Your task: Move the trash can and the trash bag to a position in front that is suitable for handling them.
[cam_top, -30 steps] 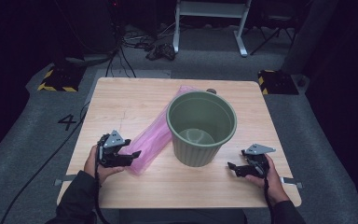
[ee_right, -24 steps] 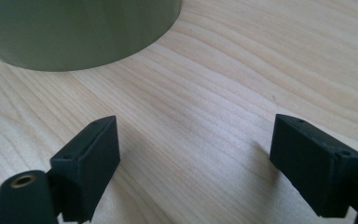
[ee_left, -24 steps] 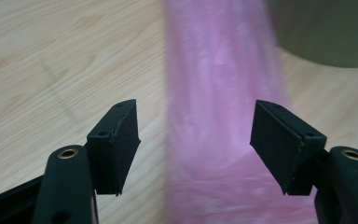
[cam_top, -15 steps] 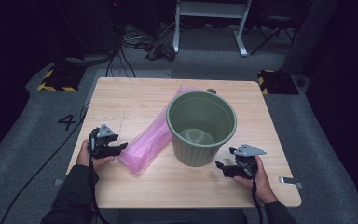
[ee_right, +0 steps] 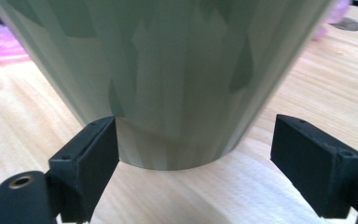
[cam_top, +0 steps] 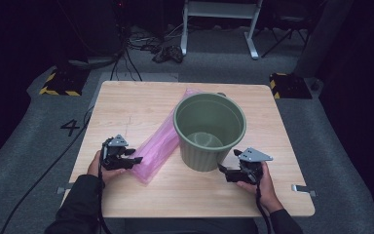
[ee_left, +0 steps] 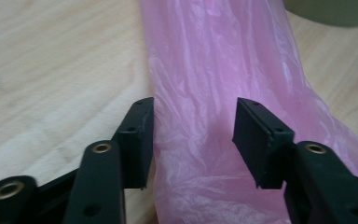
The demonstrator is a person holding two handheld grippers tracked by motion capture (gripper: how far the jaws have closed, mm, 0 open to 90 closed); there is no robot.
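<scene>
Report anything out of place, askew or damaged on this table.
Nothing looks spilled or damaged. The crumpled pink plastic bag lies flat and diagonal on the wooden table, its far end tucked behind the upright green plastic bin.

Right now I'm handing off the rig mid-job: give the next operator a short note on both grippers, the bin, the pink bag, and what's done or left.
Left gripper: open, jaws either side of the pink bag's near end, not yet closed.
Right gripper: open, jaws at the base of the green bin, no grip yet.
Bag lies flat on the table, left of the upright bin.
Done: both grippers positioned.
Left, probably: grip the bag, steady the bin, line it.
</scene>
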